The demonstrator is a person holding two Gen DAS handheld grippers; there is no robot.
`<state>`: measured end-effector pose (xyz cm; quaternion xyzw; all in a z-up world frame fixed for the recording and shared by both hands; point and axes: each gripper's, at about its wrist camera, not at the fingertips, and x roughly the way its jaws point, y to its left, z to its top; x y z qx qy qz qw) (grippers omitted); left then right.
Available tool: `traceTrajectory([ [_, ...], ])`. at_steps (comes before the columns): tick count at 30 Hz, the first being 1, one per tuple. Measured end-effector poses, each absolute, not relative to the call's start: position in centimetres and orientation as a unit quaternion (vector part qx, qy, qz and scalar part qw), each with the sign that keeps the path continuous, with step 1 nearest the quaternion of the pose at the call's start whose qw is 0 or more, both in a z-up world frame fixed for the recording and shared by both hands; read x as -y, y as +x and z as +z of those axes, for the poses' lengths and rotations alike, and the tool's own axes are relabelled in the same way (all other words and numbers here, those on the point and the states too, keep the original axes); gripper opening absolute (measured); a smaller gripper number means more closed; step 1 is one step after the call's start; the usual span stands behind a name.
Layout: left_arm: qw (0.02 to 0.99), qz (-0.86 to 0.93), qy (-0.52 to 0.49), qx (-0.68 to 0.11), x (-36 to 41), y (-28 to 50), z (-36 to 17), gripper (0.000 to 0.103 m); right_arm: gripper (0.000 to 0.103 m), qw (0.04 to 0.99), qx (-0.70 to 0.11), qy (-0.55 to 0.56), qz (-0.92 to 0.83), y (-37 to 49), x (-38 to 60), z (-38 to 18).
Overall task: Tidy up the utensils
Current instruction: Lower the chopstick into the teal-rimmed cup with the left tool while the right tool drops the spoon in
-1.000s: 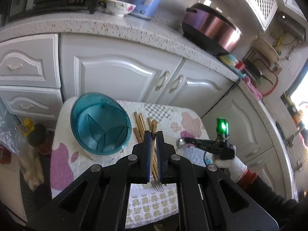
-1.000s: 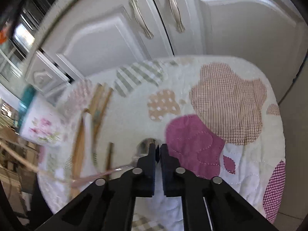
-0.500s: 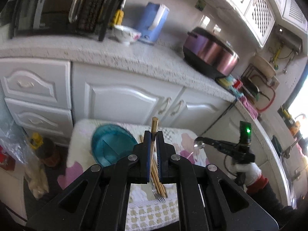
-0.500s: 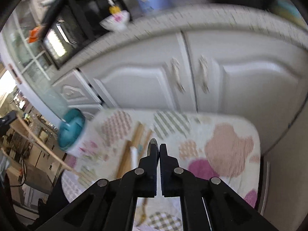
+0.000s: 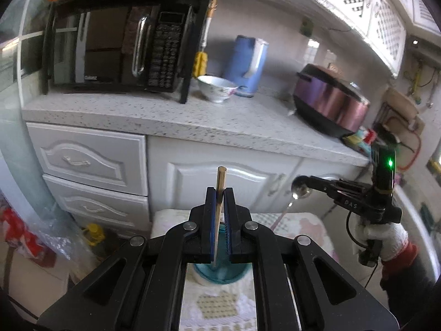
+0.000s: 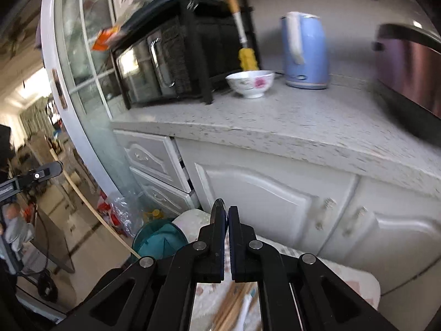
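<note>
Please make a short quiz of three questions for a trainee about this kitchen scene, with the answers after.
1. True or false: the left tool is shut on a wooden chopstick.
2. Which item does the right tool hold? A) fork B) metal spoon C) knife
3. Fill in: the flowered bowl stands on the counter between the microwave rack and the blue ____.

Key: 1 true; 2 B; 3 kettle.
</note>
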<state>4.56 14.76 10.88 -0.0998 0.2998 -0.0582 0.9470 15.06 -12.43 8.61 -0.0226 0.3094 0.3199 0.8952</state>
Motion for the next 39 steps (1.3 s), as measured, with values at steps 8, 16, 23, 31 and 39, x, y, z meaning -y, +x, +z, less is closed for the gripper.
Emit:
traceTrajectory([
  [8, 0.93, -0.036, -0.108, -0.349, -15.2, 7.0, 4.7, 0.004, 0.002, 0.89, -0.316, -0.134, 0.3, 16.9, 4.4, 5.5],
  [16, 0.917, -0.031, -0.115, -0.381, -14.4, 8.4, 0.8, 0.004, 0.003, 0.86, -0.341, -0.193, 0.328, 16.5, 0.2, 1.3],
  [23, 0.912, -0.023, -0.113, -0.394, -13.5, 8.2, -0.1, 0.006, 0.004, 0.846, -0.373, -0.128, 0.357, 16.8, 1.0, 0.1],
  [31, 0.914, -0.023, -0.114, -0.389, -12.2, 6.4, 0.3, 0.02, 0.024, 0.846, -0.385, -0.049, 0.364, 15.5, 4.6, 0.7],
  [39, 0.921, -0.02, -0.098, -0.377, -9.2, 4.6, 0.9, 0.023, 0.027, 0.859, -0.377, -0.019, 0.347, 12.4, 8.2, 1.4],
])
